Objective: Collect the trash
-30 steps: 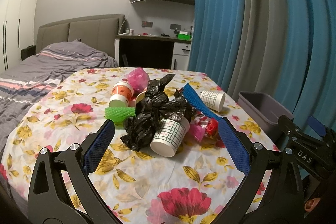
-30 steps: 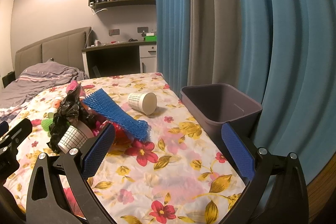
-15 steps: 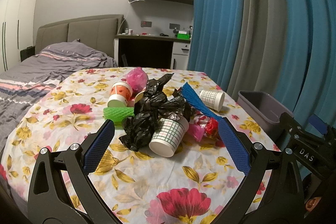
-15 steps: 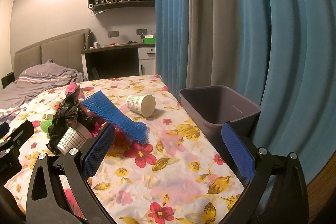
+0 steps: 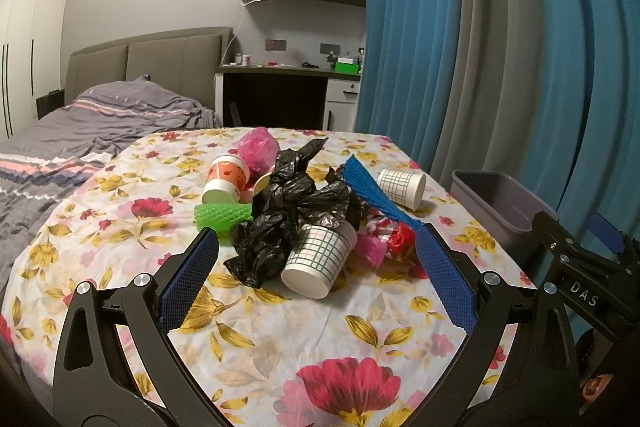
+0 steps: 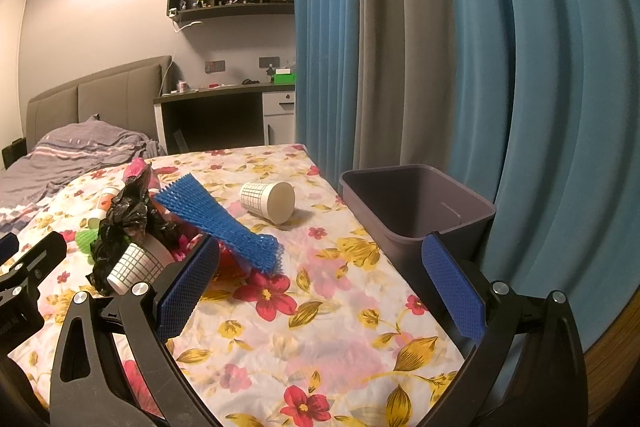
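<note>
A trash pile lies on the floral table: a crumpled black bag (image 5: 288,211), a grid-pattern paper cup (image 5: 320,259) on its side, a second grid cup (image 6: 268,201), an orange cup (image 5: 226,177), green foam netting (image 5: 222,215), blue foam netting (image 6: 220,223), a pink bag (image 5: 258,149) and red wrappers (image 5: 394,241). A grey bin (image 6: 416,203) stands at the table's right edge. My left gripper (image 5: 316,279) is open, just short of the nearest cup. My right gripper (image 6: 320,279) is open and empty, between the pile and the bin.
A bed (image 5: 92,131) lies to the left beyond the table. A desk (image 5: 288,87) stands against the back wall. Blue and grey curtains (image 6: 440,47) hang close behind the bin. The right gripper's body (image 5: 580,287) shows at the left view's right edge.
Both grippers have shifted only slightly; the views have barely moved. Nothing on the table has moved.
</note>
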The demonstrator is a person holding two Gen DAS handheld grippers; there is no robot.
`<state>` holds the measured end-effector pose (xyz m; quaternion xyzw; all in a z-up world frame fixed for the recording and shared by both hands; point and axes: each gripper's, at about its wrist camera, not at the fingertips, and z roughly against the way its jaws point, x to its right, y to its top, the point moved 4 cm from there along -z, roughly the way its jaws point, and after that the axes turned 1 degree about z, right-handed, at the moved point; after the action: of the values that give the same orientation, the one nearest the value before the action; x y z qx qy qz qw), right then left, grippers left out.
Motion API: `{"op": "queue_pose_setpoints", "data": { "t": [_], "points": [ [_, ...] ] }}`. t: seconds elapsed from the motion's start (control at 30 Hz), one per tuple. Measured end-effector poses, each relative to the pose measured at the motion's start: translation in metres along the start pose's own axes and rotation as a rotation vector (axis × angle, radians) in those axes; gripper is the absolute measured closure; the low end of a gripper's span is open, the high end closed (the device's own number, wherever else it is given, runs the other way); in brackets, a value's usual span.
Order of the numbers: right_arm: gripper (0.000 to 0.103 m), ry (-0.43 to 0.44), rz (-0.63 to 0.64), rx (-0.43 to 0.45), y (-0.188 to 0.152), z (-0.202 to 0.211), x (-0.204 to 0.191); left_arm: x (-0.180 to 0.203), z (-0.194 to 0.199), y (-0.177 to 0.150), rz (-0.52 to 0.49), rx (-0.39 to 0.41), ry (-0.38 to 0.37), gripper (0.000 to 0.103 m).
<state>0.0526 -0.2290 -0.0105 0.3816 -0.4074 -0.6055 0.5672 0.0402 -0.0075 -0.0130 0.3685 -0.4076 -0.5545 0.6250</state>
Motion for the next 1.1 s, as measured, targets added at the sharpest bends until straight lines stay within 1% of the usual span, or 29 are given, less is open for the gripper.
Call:
{"op": "queue_pose_setpoints", "data": {
  "t": [1.1],
  "points": [
    [0.005, 0.000, 0.000, 0.004, -0.0004, 0.0004, 0.0001, 0.0024, -0.0005, -0.0020, -0.002, 0.000, -0.006, 0.006]
  ]
}}
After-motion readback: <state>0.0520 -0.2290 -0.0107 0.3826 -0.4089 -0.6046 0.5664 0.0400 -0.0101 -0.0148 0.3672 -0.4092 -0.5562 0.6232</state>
